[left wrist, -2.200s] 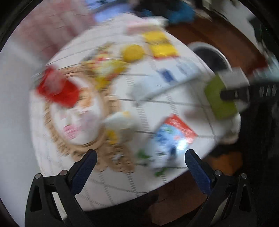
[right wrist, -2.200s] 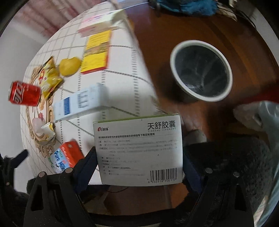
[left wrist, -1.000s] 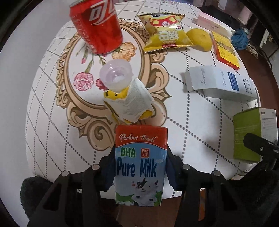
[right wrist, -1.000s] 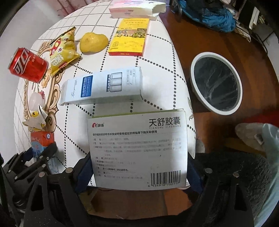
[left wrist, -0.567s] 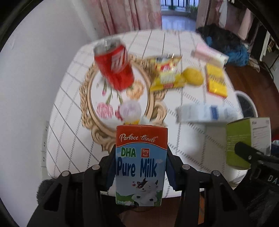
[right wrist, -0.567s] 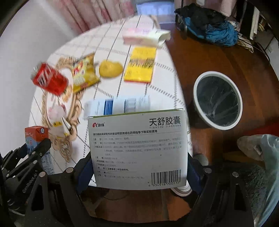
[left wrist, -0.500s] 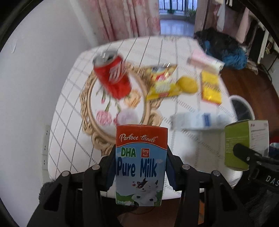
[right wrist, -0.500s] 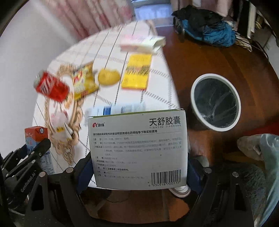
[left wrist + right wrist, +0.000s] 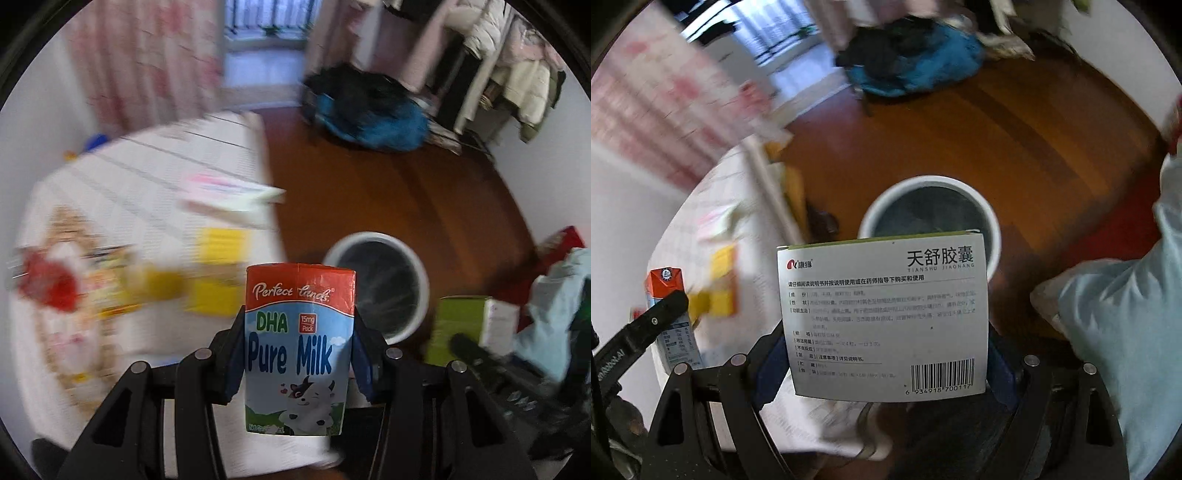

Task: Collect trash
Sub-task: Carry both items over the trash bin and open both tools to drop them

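My left gripper (image 9: 298,363) is shut on a red and blue Pure Milk carton (image 9: 298,347), held upright in the air. My right gripper (image 9: 882,365) is shut on a white and green medicine box (image 9: 884,314). A round white bin with a dark liner (image 9: 380,280) stands on the wooden floor just past both held items; in the right wrist view the bin (image 9: 929,195) shows right behind the box's top edge. The medicine box (image 9: 463,325) also appears at the right of the left wrist view, and the milk carton (image 9: 670,317) at the left of the right wrist view.
The white checked table (image 9: 147,184) lies to the left, blurred, with a red can (image 9: 48,284), yellow packs (image 9: 218,273) and a pink and white box (image 9: 229,195). A blue and black heap (image 9: 369,114) lies on the floor beyond. Pale blue cloth (image 9: 1137,306) hangs at the right.
Both grippers have swung right, away from the table, carrying the carton and the box toward the bin, which now sits directly ahead of them. The table has slid off to the left.
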Available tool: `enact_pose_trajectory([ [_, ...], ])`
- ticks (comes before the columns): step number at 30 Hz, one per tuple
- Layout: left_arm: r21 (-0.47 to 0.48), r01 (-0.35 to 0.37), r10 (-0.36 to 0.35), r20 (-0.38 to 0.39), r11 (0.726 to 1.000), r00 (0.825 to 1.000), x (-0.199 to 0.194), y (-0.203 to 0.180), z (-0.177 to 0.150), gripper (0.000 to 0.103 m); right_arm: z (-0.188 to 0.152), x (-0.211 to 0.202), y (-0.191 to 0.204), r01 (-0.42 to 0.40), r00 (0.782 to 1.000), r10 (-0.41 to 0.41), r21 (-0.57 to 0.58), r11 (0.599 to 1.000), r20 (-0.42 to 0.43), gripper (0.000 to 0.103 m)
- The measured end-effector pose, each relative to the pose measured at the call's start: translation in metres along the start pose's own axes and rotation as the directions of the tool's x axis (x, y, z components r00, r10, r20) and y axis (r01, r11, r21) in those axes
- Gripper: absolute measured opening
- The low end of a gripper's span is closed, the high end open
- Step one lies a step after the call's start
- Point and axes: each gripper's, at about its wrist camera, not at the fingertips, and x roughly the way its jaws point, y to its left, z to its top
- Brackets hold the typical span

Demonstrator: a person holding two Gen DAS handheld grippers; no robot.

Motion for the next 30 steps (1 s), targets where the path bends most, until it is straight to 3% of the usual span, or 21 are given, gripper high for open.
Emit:
enact_pose_trajectory([
  [3,-0.013,0.078,-0.079,-0.088,0.997,0.993,0.054,-0.03,0.025,0.045,0.023,0.036,-0.039,0.001,0.999,0.002,0.077,0.997,-0.04,0.09],
  [11,-0.036,0.127,-0.132,-0.279,0.991,0.951,0.18,-0.077,0.063,0.045,0.063,0.129,-0.112,-0.003,0.991,0.035,0.239,0.971,-0.133,0.09],
  [18,-0.041,0.143,-0.148,-0.346,0.989,0.927,0.223,-0.09,0.076,0.049,0.078,0.181,-0.14,-0.014,0.982,0.068,0.295,0.956,-0.174,0.092],
  [19,-0.035,0.143,-0.146,-0.347,0.989,0.927,0.223,-0.091,0.074,0.057,0.079,0.186,-0.142,-0.019,0.981,0.078,0.306,0.952,-0.18,0.093],
  [20,-0.029,0.144,-0.145,-0.343,0.989,0.928,0.22,-0.089,0.069,0.073,0.08,0.188,-0.143,-0.02,0.98,0.08,0.312,0.95,-0.182,0.093],
  [21,-0.023,0.143,-0.142,-0.339,0.989,0.93,0.219,-0.089,0.069,0.083,0.081,0.189,-0.144,-0.02,0.98,0.08,0.312,0.95,-0.182,0.093],
  [22,-0.012,0.137,-0.133,-0.335,0.99,0.933,0.218,-0.089,0.069,0.096,0.082,0.19,-0.142,-0.007,0.981,0.065,0.301,0.954,-0.183,0.098],
  [23,0.016,0.11,-0.098,-0.327,0.994,0.94,0.219,-0.091,0.069,0.097,0.082,0.191,-0.141,0.011,0.981,0.044,0.286,0.958,-0.187,0.103],
  [26,0.123,0.007,0.029,-0.288,0.992,0.957,0.211,-0.094,0.064,0.097,0.082,0.186,-0.135,0.05,0.982,-0.004,0.242,0.969,-0.187,0.103],
  [30,0.2,-0.086,0.133,-0.237,0.976,0.962,0.202,-0.092,0.057,0.097,0.082,0.184,-0.125,0.156,0.971,-0.123,0.153,0.976,-0.205,0.103],
])
